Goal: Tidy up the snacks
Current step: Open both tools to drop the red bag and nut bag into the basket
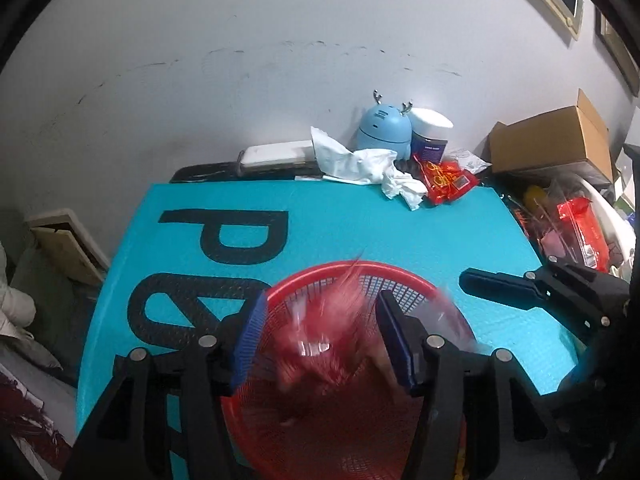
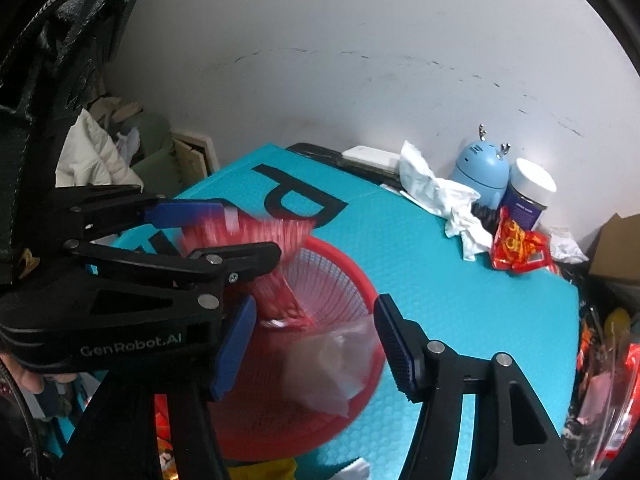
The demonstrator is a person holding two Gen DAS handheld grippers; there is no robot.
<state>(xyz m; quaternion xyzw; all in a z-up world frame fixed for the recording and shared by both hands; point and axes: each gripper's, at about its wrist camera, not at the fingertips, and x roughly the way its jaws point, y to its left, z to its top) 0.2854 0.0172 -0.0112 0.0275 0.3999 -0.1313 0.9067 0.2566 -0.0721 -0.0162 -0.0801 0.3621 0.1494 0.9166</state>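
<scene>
basket: red mesh, on teal mat; blurred red snack bag and clear bag inside
left gripper: jaws apart, red bag between, grip unclear
right gripper: jaws wide, nothing gripped
room: mat bare behind basket
back edge: tissue, red packets, blue gadget, jar

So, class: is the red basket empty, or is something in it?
Not empty. The red basket holds a blurred red packet and a clear bag, both inside its rim in both wrist views.

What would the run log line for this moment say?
left gripper: open, blurred red packet between jaws | right gripper: open, blurred clear packet between jaws | both over red basket
</scene>
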